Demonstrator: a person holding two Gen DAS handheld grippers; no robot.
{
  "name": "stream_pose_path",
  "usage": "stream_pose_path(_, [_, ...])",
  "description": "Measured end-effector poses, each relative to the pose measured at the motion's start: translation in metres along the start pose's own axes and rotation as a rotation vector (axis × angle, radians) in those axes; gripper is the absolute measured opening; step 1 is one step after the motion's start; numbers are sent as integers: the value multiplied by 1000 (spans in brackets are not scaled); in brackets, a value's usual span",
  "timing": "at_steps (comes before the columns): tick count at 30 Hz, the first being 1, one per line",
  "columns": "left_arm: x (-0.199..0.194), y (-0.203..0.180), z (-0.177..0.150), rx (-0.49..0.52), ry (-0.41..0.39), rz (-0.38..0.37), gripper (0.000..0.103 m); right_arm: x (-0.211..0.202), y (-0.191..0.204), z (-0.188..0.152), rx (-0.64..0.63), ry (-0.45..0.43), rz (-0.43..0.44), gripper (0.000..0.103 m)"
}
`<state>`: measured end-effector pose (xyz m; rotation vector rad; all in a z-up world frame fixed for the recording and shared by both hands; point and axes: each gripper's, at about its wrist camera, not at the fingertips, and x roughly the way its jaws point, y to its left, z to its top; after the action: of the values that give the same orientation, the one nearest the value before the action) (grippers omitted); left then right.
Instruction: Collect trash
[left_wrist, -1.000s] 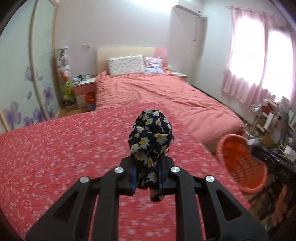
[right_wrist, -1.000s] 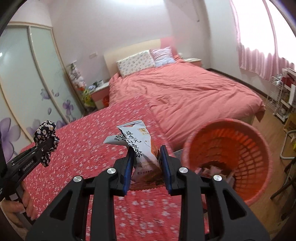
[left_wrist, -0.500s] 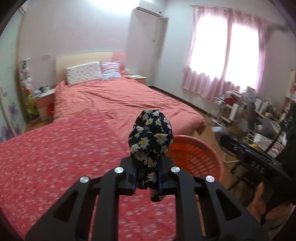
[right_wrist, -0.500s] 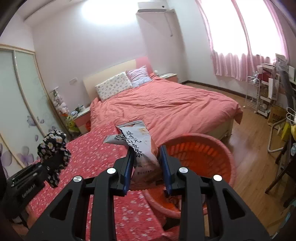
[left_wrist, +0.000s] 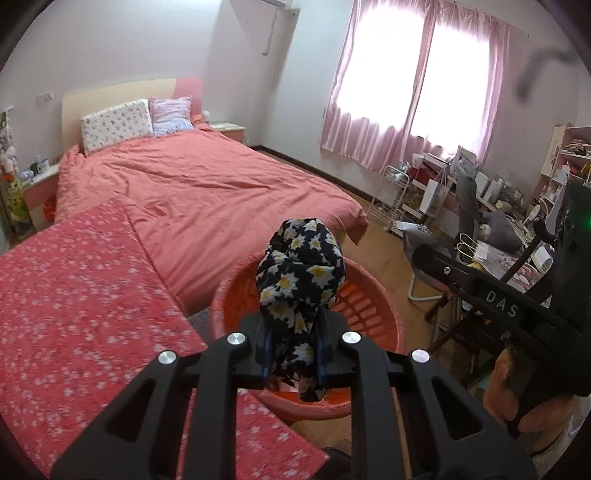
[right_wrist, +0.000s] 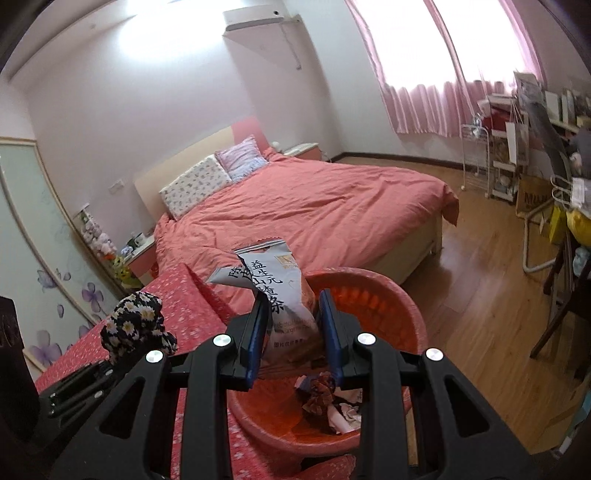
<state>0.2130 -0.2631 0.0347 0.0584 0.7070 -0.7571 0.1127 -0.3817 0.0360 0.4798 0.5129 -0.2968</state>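
My left gripper (left_wrist: 293, 349) is shut on a wad of black cloth with white daisies (left_wrist: 301, 273), held over the near rim of an orange plastic basket (left_wrist: 373, 291). The same wad (right_wrist: 133, 325) shows at the left of the right wrist view. My right gripper (right_wrist: 293, 328) is shut on a grey snack wrapper with black print (right_wrist: 275, 288), held above the basket (right_wrist: 391, 295). Crumpled wrappers and paper (right_wrist: 332, 402) lie at the basket's bottom. In the left wrist view the other hand-held gripper's body (left_wrist: 491, 299) and a hand (left_wrist: 517, 384) show at right.
A surface with a red flowered cover (left_wrist: 74, 302) lies beside the basket. Behind it stands a bed with a salmon duvet (left_wrist: 221, 184) and pillows. A cluttered desk, a wire rack (right_wrist: 495, 166) and chair legs crowd the right side on a wooden floor (right_wrist: 480, 295).
Both grippers swung right from over the red flowered cover to above the orange basket, each still holding its item. The basket now sits directly under the fingertips in both views.
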Motion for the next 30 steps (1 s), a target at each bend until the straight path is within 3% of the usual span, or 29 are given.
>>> stream_pose_path(8, [48,-4,-4,-18,73,-12,28,26,-23,-1,61,64,25,32])
stream_pose_path(10, [58,-1,-7,-23,94,-8,37,31,-28,-1,73,78,30,41])
stream_pose_path(12, [65,1,-9,-27,109,-3,45,33,-29,-3,79,81,30,59])
stream_pose_path(18, [69,15,-16,-54,123,34,52,25,-30,-8,93,77,10,65])
stream_pose_path(23, [43,25,-18,-55,87,78,57,5,-20,-10,63,32,-20,75])
stream_pose_path(30, [-34,38,-28,-55,-32,166,76,-39,2,-17,-15,-64,-24,91])
